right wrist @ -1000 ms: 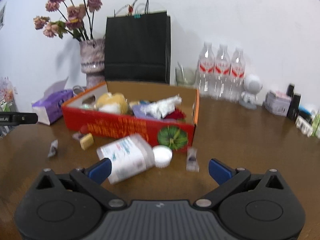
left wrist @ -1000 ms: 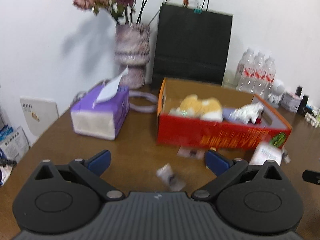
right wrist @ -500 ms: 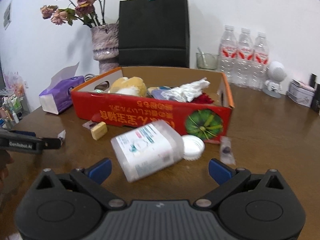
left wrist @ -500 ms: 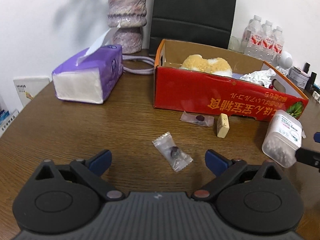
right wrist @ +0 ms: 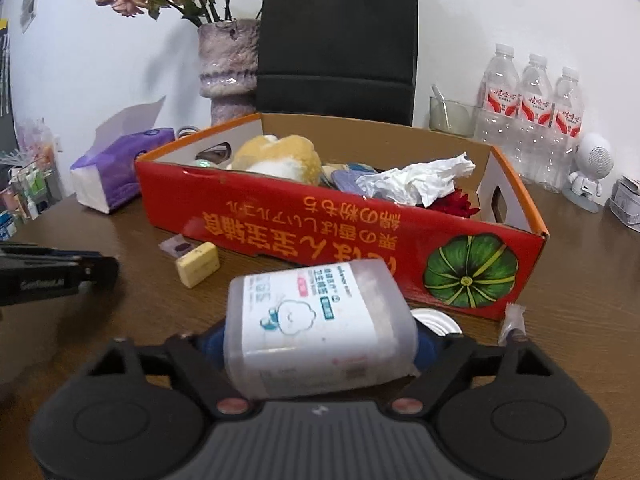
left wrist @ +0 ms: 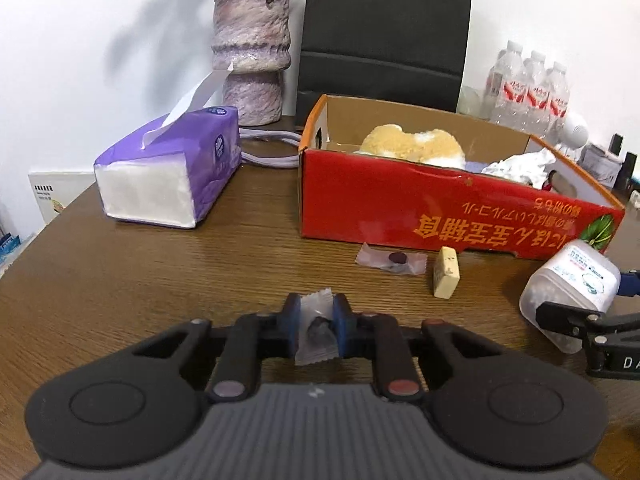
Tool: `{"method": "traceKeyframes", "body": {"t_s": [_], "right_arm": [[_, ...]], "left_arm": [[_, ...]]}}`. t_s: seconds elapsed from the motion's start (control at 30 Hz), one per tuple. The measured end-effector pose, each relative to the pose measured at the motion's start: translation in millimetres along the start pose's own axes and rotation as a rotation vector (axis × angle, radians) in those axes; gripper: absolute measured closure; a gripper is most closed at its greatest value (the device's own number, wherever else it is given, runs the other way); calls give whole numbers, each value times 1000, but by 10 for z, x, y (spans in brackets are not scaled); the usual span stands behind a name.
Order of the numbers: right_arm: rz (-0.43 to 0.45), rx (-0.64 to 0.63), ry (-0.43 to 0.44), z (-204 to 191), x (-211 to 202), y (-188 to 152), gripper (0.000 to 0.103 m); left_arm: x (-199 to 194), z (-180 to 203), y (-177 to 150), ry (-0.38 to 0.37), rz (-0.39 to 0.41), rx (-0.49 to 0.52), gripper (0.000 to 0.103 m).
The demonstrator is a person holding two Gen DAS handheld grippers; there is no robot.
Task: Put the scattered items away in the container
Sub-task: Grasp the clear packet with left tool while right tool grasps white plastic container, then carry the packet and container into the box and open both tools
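My left gripper [left wrist: 316,326] is shut on a clear candy wrapper [left wrist: 318,332] with a dark sweet, low over the wooden table. My right gripper [right wrist: 320,340] is shut on a clear plastic cotton swab box [right wrist: 316,328], which also shows in the left wrist view [left wrist: 568,296]. The red cardboard box [left wrist: 440,212] stands behind, holding a plush toy [left wrist: 412,146] and crumpled tissue [right wrist: 420,180]. A second wrapped candy [left wrist: 392,260] and a yellow eraser block [left wrist: 446,278] lie in front of the box. A white lid [right wrist: 436,322] and another small wrapper [right wrist: 514,320] lie by the box's right corner.
A purple tissue pack [left wrist: 172,176] sits to the left. A vase [left wrist: 250,56], a black paper bag [left wrist: 384,36] and water bottles [right wrist: 532,96] stand at the back. A white robot figure [right wrist: 588,176] is at the far right.
Both grippers have moved down and forward and closed: the left on the candy wrapper, the right on the cotton swab box. Both were open before.
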State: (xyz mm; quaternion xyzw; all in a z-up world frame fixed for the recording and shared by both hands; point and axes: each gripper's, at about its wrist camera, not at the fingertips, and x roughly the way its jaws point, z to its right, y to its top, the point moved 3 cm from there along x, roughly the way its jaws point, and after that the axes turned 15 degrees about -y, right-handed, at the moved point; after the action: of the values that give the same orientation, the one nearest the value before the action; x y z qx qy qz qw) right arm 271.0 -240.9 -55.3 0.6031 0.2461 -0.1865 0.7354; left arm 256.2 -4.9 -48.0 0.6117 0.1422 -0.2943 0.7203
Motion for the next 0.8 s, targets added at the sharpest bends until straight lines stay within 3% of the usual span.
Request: {"method": "traceKeyframes", "body": {"t_s": [0.5, 0.8], "right_arm": [[94, 35, -2, 171, -370, 45, 21], [162, 85, -30, 330, -605, 150, 21]], "left_arm": [[-208, 114, 2, -59, 52, 13, 90], [-493, 434, 266, -165, 145, 68, 90]]}}
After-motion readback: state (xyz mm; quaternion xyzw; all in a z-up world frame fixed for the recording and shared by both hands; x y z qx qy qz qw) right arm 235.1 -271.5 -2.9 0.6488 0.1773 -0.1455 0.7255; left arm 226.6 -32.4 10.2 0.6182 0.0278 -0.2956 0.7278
